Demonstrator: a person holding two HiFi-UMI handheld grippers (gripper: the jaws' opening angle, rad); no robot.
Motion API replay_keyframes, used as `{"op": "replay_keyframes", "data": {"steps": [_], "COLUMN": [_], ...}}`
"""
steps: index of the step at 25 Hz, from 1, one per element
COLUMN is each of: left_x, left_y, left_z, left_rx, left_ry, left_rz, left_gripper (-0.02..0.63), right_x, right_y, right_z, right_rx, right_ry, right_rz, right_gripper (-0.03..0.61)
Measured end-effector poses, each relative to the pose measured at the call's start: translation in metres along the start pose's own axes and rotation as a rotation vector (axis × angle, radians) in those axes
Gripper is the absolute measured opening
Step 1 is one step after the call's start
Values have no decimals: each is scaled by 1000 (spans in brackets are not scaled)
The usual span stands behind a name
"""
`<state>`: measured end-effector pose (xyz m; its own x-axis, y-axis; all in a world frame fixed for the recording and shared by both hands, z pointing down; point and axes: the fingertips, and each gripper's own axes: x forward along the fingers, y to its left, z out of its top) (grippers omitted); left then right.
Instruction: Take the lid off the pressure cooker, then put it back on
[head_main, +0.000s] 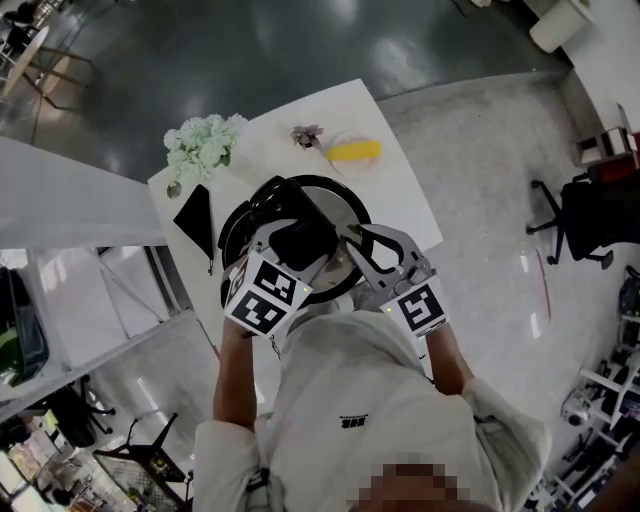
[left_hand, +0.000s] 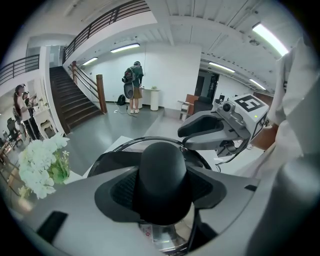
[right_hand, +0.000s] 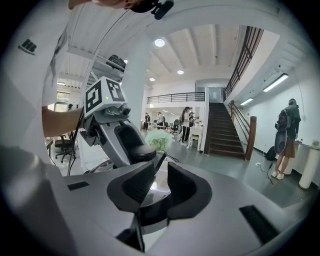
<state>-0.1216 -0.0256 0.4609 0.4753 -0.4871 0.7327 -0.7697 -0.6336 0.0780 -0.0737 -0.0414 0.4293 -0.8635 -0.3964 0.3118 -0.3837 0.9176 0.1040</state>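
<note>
The pressure cooker's lid (head_main: 338, 203), shiny steel with a black rim, is over the near part of the white table (head_main: 400, 190). My left gripper (head_main: 298, 238) is shut on the lid's black dome knob (left_hand: 162, 175), one pad on each side. My right gripper (head_main: 362, 248) reaches in from the right and is closed on the lid's edge; shiny steel (right_hand: 151, 187) shows between its pads. The left gripper view shows the right gripper (left_hand: 200, 131) across the lid. The cooker's body is hidden under the lid and grippers.
On the table's far side lie a pale green flower bunch (head_main: 205, 145), a small purple flower (head_main: 307, 135) and a yellow object on a plate (head_main: 355, 152). A black piece (head_main: 197, 220) lies left of the lid. An office chair (head_main: 590, 215) stands on the floor at right.
</note>
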Motion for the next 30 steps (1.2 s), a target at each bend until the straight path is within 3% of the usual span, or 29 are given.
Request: {"op": "replay_keyframes", "data": {"steps": [15, 30], "left_x": [-17, -19], "left_y": [18, 20], "left_z": [-46, -60], "left_rx": [27, 24], "left_ry": [63, 99], "left_rz": [-49, -68], "left_gripper": [288, 288], "right_x": [31, 46], "right_y": [30, 43], "right_z": [1, -1], "right_rx": [7, 27], "right_ry": [24, 45], "right_rz": [10, 24], "right_gripper": [89, 89]}}
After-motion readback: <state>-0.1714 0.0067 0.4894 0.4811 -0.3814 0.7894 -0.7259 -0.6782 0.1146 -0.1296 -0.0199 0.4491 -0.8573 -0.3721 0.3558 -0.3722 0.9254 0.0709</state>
